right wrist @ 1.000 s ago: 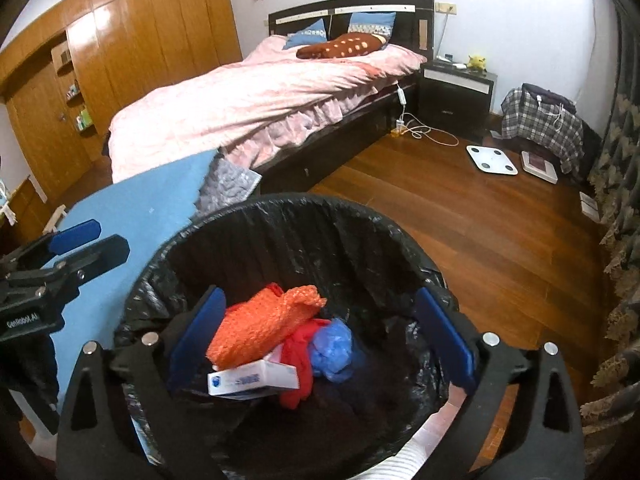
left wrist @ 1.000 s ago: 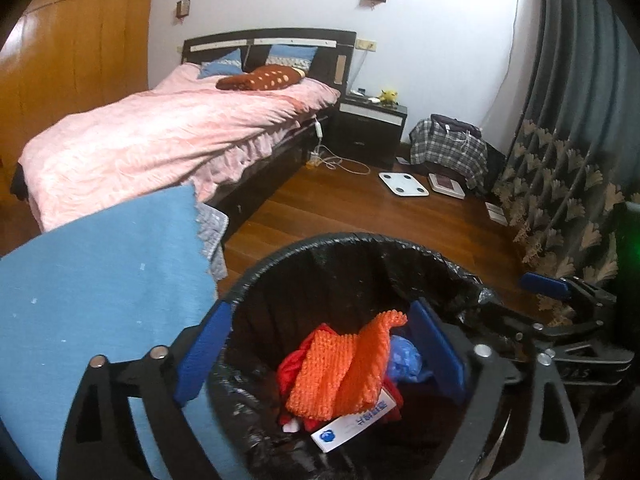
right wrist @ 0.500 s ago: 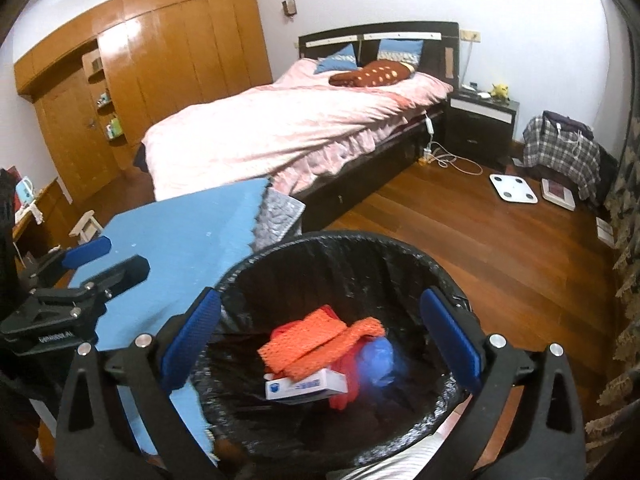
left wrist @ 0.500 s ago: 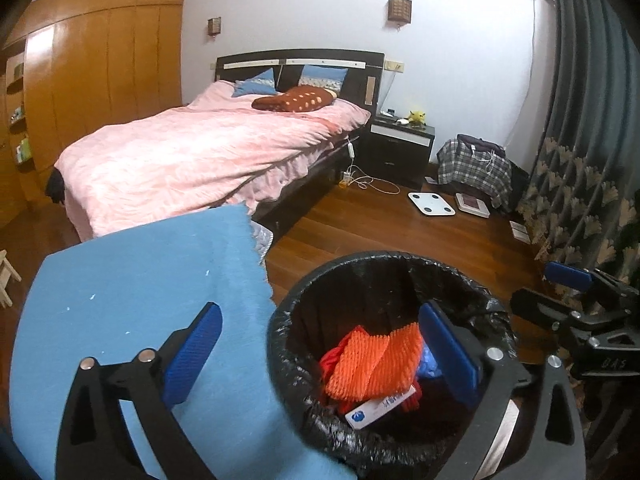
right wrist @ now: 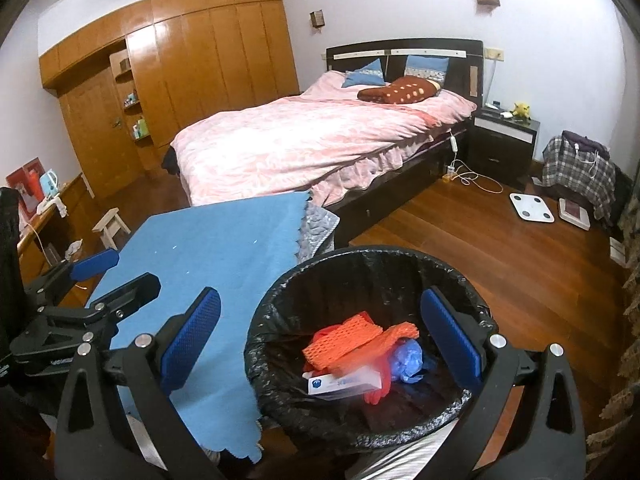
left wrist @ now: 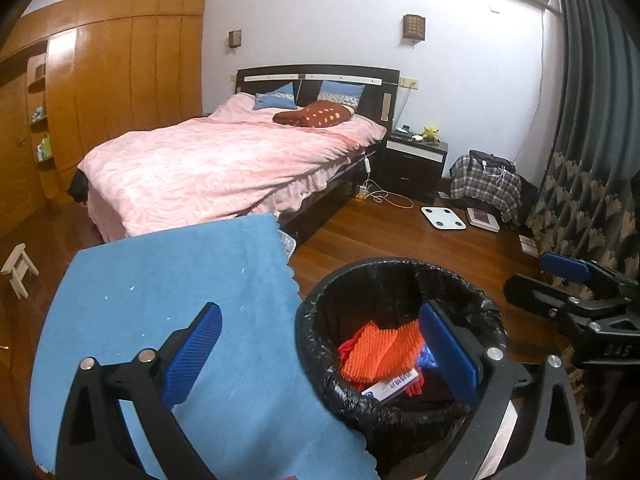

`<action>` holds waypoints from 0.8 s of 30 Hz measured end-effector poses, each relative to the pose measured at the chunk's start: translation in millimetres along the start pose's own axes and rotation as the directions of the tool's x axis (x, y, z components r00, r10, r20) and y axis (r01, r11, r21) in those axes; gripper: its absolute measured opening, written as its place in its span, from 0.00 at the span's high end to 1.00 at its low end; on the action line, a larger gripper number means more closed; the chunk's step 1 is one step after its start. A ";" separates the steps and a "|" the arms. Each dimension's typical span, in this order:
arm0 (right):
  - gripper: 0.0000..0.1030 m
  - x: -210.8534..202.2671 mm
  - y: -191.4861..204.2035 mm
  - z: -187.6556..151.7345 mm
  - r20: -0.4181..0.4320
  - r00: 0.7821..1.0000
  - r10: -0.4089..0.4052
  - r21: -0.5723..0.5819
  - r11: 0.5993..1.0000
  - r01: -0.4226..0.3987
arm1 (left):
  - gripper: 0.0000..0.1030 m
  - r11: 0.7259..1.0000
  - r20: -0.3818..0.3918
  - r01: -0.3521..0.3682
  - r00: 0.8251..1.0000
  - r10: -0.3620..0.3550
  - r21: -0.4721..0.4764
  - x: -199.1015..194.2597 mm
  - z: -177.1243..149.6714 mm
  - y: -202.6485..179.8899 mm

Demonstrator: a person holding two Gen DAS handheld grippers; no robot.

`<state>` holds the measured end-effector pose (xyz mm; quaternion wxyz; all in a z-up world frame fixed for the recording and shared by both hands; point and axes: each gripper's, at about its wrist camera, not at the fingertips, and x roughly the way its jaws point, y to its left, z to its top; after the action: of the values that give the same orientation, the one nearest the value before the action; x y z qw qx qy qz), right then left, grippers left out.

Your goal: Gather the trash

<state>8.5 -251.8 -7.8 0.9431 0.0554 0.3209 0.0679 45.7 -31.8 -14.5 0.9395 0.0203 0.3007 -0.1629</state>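
A round bin with a black liner (left wrist: 320, 320) (right wrist: 360, 254) stands on the floor beside a blue-covered table. Inside lie an orange foam net (left wrist: 376, 354) (right wrist: 352, 338), a white and blue box (left wrist: 394, 385) (right wrist: 344, 385), a crumpled blue bag (right wrist: 408, 356) and something red. My left gripper (left wrist: 320, 308) hangs open above the bin's left rim and the cloth, holding nothing. My right gripper (right wrist: 320, 294) is open too, above the bin, with nothing between its blue pads. Each gripper shows at the edge of the other's view, the right (left wrist: 534, 272) and the left (right wrist: 130, 268).
The blue cloth (left wrist: 160, 300) (right wrist: 220, 248) covers a table left of the bin. Behind stand a bed with a pink cover (left wrist: 224, 164), a dark nightstand (left wrist: 416, 160), a white scale (left wrist: 443, 218) on the wood floor and curtains (left wrist: 580, 184) at right. A small stool (right wrist: 114, 220) stands left.
Both grippers have risen and drawn back from the bin, which now looks smaller and lower. The left one has shifted left, so more blue cloth shows under it. The trash lies unmoved.
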 end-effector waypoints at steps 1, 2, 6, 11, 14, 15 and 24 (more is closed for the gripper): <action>0.05 -0.8 2.2 -0.8 0.000 1.000 0.002 -0.005 1.000 -0.002 | 0.06 1.000 0.003 -0.004 1.000 0.004 -0.005 -3.5 -1.1 1.3; 0.05 -1.7 4.4 -1.2 -0.001 1.000 0.003 -0.011 1.000 -0.003 | 0.06 1.000 0.007 -0.005 1.000 0.005 -0.007 -6.4 -1.9 1.9; 0.05 -3.1 10.9 -3.3 -0.002 1.000 0.007 -0.020 1.000 -0.007 | 0.06 1.000 0.017 -0.019 1.000 0.019 -0.002 -11.7 -1.2 0.3; 0.05 -5.6 13.9 -2.3 0.003 1.000 0.006 -0.031 1.000 -0.006 | 0.06 1.000 0.029 -0.027 0.999 0.027 -0.008 -18.1 -0.9 -1.6; 0.05 -6.6 15.0 -2.2 0.006 1.000 0.006 -0.033 0.999 -0.006 | 0.06 1.000 0.033 -0.028 0.999 0.028 -0.009 -19.2 -0.5 -2.3; 0.05 -6.9 15.5 -2.3 0.006 1.000 0.006 -0.035 0.999 -0.006 | 0.06 1.000 0.034 -0.027 0.999 0.027 -0.010 -19.6 -0.5 -2.5; 0.05 -5.9 18.0 -1.5 0.003 1.000 0.005 -0.043 0.999 -0.004 | 0.06 1.000 0.037 -0.028 0.999 0.029 -0.012 -21.4 -0.1 -3.0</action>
<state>1.3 -235.0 -2.7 0.9445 0.0359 0.3175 0.0768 28.2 -28.4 -2.2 0.9473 0.0163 0.2836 -0.1481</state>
